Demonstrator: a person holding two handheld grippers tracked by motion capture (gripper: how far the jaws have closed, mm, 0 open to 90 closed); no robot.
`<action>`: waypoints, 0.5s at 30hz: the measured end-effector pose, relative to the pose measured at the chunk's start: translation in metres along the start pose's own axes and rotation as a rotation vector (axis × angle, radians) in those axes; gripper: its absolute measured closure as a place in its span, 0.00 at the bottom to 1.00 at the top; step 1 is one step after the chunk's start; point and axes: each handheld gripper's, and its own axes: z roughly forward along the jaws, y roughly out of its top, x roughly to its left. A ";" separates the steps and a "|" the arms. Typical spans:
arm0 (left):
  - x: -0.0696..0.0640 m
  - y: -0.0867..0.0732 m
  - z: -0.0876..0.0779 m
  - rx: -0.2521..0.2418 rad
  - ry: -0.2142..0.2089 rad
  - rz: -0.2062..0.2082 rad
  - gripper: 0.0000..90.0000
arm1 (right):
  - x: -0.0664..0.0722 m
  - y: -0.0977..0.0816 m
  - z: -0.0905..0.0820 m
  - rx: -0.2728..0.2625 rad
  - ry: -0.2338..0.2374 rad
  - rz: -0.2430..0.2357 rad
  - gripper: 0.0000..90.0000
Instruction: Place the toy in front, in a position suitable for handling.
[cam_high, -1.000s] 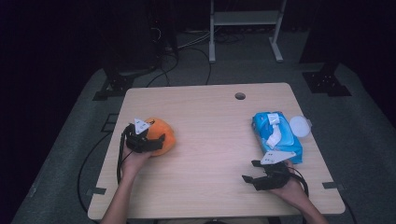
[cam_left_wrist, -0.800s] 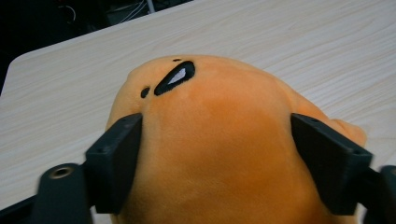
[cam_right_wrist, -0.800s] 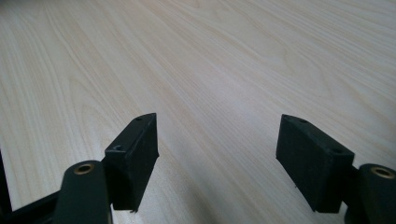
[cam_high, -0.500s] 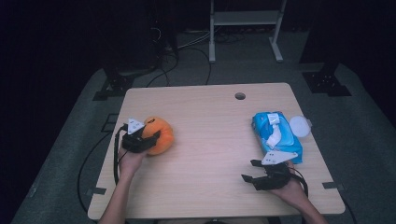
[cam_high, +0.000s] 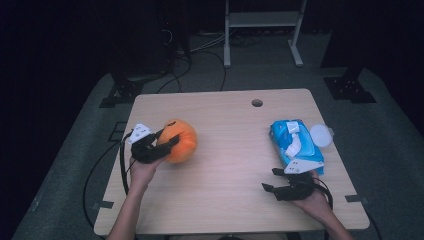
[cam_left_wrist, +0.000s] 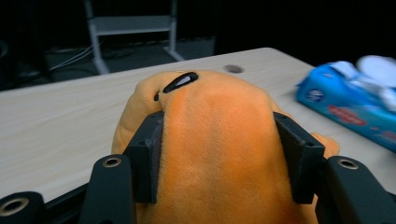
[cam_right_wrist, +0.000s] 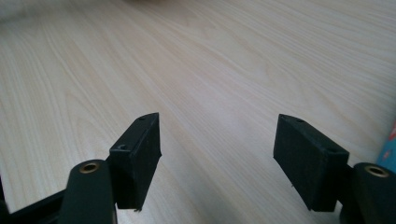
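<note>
An orange plush toy (cam_high: 179, 141) with a small black mark on top is at the left of the wooden table (cam_high: 225, 165). My left gripper (cam_high: 169, 140) is shut on it; in the left gripper view both pads press into the plush toy (cam_left_wrist: 219, 140) from either side. My right gripper (cam_high: 272, 186) rests low near the table's front right, open, with only bare wood between its jaws in the right gripper view. A blue pack of wet wipes (cam_high: 296, 145) lies just beyond the right gripper, apart from it.
A white round lid (cam_high: 320, 135) sits beside the wipes pack at the right edge. A small round hole (cam_high: 257, 103) is near the table's far edge. Cables trail off the left side. A metal stand (cam_high: 262, 30) is on the floor behind the table.
My left gripper has carried the orange plush toy to the right, toward the middle of the table. The right gripper has stayed in place.
</note>
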 end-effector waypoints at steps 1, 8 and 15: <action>-0.006 0.002 0.002 -0.003 -0.022 0.012 0.48 | -0.001 0.000 -0.001 -0.003 -0.002 0.004 0.34; -0.052 0.004 0.019 0.021 -0.171 0.071 0.48 | -0.006 0.000 -0.008 -0.032 -0.019 0.015 0.34; -0.089 -0.005 0.036 0.054 -0.280 0.130 0.47 | -0.011 0.000 -0.019 -0.071 -0.043 0.038 0.34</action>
